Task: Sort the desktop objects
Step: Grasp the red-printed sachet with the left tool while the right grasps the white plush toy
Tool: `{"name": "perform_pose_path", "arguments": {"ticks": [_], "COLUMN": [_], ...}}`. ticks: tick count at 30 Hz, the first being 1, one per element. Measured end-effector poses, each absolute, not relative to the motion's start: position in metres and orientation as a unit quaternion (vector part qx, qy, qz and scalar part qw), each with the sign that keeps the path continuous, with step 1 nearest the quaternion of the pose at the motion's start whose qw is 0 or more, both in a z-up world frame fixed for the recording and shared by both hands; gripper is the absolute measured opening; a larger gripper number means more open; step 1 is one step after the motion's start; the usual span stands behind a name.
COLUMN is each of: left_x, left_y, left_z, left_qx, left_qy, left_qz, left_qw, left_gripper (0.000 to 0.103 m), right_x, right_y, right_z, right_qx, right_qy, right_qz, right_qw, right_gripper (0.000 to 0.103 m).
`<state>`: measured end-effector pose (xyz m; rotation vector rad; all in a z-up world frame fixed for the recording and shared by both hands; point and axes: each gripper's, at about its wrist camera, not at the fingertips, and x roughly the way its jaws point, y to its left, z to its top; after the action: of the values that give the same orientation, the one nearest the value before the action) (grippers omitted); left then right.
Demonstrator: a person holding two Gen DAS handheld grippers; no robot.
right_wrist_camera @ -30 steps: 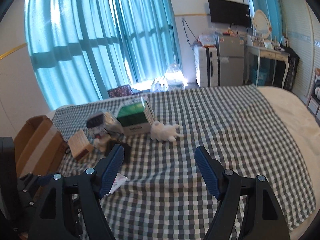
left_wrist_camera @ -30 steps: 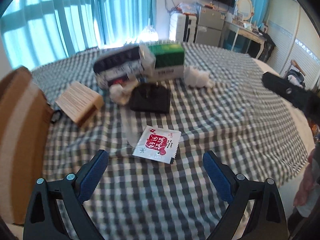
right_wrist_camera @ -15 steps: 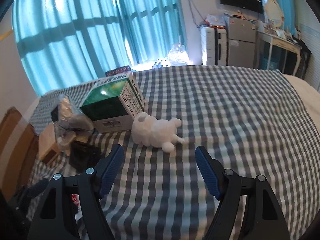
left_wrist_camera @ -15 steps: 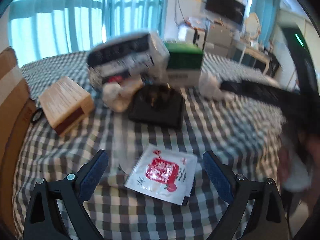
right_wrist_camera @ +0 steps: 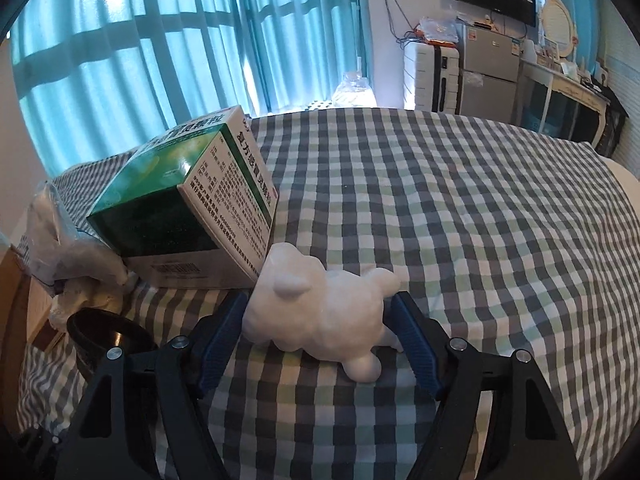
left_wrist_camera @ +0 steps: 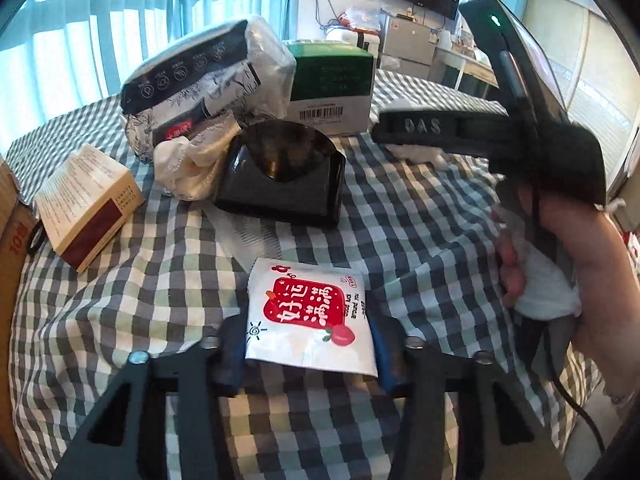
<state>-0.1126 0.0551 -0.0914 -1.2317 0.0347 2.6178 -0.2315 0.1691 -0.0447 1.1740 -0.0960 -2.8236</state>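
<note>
A white snack packet with a red label (left_wrist_camera: 310, 316) lies on the checked cloth between the blue pads of my left gripper (left_wrist_camera: 306, 348), whose jaws have narrowed to the packet's edges. A white toy animal (right_wrist_camera: 320, 312) lies on the cloth between the pads of my right gripper (right_wrist_camera: 320, 340), which press its sides. The right gripper's black body (left_wrist_camera: 460, 132) shows at the right of the left wrist view.
Behind the packet are a black box with a dark round lid (left_wrist_camera: 284, 176), crumpled white tissue (left_wrist_camera: 192, 164), a black-and-white bag (left_wrist_camera: 200, 76), a green-and-white carton (left_wrist_camera: 332, 80) (right_wrist_camera: 188, 208), a tan box (left_wrist_camera: 86, 204) and a cardboard box (left_wrist_camera: 8, 220) at the left edge.
Both grippers moved forward and down. The left jaws closed in onto the packet. The right jaws closed in onto the white toy.
</note>
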Motion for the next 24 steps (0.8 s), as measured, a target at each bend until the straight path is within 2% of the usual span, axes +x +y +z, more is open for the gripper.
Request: {"name": "perform_pose_path", "arguments": {"ticks": [2,3,12,20,24], "left_x": [-0.107,-0.105,-0.090,-0.084,-0.091], "left_y": [0.049,0.046,0.007,-0.008,-0.011], "left_z": [-0.088,-0.087,-0.070,-0.065,-0.074], "left_qx": [-0.423,-0.422,-0.421,-0.428,-0.452], "left_qy": [0.009,0.010,-0.047,-0.062,-0.082], "left_qz": [0.898,0.899,0.901,0.899,0.886], "left_qw": [0.125,0.121,0.095,0.073,0.062], "left_gripper": [0.012,0.009,0.006,0.006,0.010], "right_x": [-0.221,-0.214,-0.164,-0.126,-0.115], "right_y": [0.168,0.170,0.188,0.191,0.199], "right_z": [-0.042,-0.040,-0.004,0.016,0.026], "right_qx": [0.383,0.384,0.378,0.376,0.364], "right_qy": [-0.019,-0.021,-0.052,-0.077,-0.090], "right_qz": [-0.923,-0.923,-0.924,-0.923,-0.926], "right_qw": [0.032,0.031,0.032,0.042,0.043], "right_gripper": [0.072,0.072,0.072,0.072,0.072]}}
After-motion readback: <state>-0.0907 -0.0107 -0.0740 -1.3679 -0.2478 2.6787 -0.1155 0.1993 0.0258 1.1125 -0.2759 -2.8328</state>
